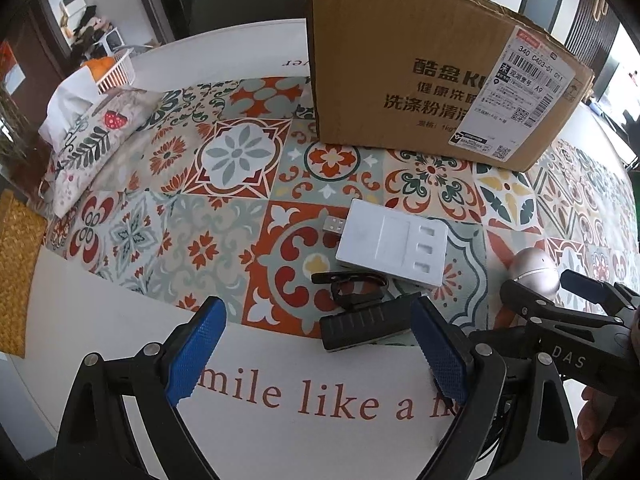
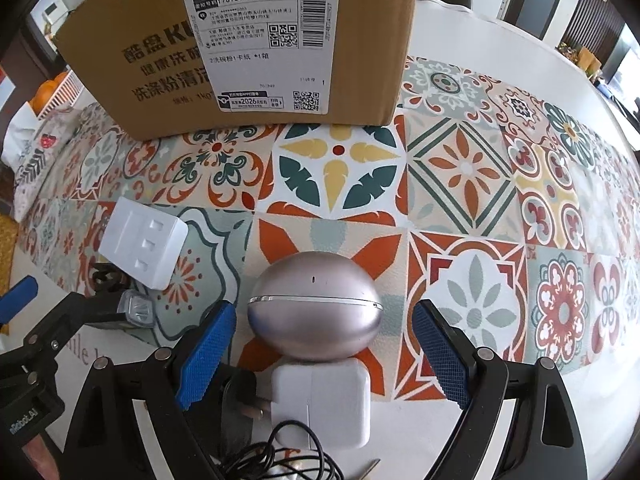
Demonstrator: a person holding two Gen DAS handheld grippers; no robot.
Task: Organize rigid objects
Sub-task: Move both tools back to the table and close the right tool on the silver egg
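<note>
In the left wrist view my left gripper (image 1: pixel 318 346) is open just above the table, and a black bike light (image 1: pixel 362 328) with a strap lies inside its right finger, untouched. Beyond lies a white USB hub (image 1: pixel 394 248). A silver egg-shaped case (image 1: pixel 534 272) sits at the right, behind my right gripper's black frame. In the right wrist view my right gripper (image 2: pixel 323 356) is open, and the silver egg-shaped case (image 2: pixel 314 308) stands between its blue pads (image 2: pixel 206 356) with a gap on each side. A white charger block (image 2: pixel 320 400) lies just below the egg.
An open cardboard box (image 1: pixel 420 72) stands at the back of the patterned mat (image 1: pixel 224 240); it fills the top of the right wrist view as the cardboard box (image 2: pixel 248 48). A floral tissue pouch (image 1: pixel 88 140) and a white basket (image 1: pixel 116 68) sit far left. A black plug (image 2: pixel 240 396) and cable (image 2: pixel 288 456) lie near the charger.
</note>
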